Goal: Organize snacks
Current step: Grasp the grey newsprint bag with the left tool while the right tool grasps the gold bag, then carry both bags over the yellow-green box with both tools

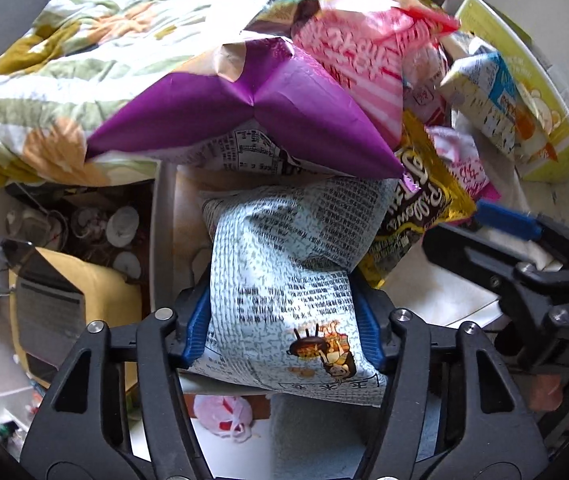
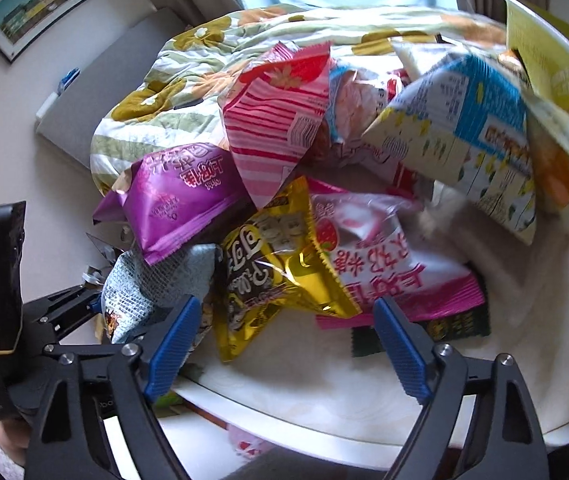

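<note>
Left gripper (image 1: 284,320) clamped on pale blue bag (image 1: 284,264) at pile's edge, purple bag (image 1: 244,112) resting on top, right gripper (image 2: 284,348) spread apart before gold bag (image 2: 280,256), pink bag (image 2: 388,264) beside it, on white bench (image 2: 324,384)

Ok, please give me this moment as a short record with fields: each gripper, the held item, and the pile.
left gripper: shut on the pale blue snack bag
right gripper: open, holding nothing
pile: purple bag, gold bag, pink striped bag
purple bag: resting on the pale blue snack bag
surface: white tabletop
</note>
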Tool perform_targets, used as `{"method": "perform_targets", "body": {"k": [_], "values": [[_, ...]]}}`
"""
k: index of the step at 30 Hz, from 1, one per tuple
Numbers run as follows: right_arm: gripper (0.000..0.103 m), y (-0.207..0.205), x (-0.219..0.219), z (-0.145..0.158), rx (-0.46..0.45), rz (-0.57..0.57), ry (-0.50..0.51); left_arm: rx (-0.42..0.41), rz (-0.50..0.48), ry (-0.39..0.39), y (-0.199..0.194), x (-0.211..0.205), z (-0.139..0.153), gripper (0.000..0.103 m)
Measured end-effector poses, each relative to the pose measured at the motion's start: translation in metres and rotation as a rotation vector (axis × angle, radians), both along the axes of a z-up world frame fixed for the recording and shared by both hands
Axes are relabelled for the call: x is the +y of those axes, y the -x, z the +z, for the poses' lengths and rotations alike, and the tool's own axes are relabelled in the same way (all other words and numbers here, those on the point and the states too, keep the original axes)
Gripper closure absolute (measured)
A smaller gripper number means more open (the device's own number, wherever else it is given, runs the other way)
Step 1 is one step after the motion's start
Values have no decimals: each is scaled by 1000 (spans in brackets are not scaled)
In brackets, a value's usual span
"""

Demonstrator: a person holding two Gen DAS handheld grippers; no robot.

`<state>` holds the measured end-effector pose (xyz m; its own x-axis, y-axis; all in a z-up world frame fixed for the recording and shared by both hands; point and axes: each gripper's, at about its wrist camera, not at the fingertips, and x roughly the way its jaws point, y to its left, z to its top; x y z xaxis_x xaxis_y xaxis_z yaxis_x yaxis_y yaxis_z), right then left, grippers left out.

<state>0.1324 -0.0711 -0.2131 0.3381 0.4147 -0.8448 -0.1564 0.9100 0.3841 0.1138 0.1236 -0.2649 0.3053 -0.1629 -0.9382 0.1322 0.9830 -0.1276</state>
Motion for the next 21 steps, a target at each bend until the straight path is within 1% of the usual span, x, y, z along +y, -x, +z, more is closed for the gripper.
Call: {"method": "perform_targets", "body": {"k": [4, 7, 9, 11, 17, 20, 21], "values": [[23, -3, 0, -1, 28, -51, -49, -2, 24, 29, 0, 6, 4, 48], [23, -9, -4, -2, 69, -133, -108, 2, 20, 37, 1, 7, 4, 48], [23, -13, -7, -5, 127, -214, -145, 3, 17, 41, 1, 7, 4, 48], [23, -15, -7, -7, 157, -259, -176, 3, 16, 46, 0, 10, 4, 48], [23, -26, -3, -14, 171, -253, -160, 7, 20, 68, -3, 17, 1, 48], [23, -25, -8, -22, 181, -263, -201, 7, 23, 76, -4, 19, 1, 48], [23, -26, -11, -24, 185, -272, -233, 6, 23, 77, -4, 20, 1, 48]]}}
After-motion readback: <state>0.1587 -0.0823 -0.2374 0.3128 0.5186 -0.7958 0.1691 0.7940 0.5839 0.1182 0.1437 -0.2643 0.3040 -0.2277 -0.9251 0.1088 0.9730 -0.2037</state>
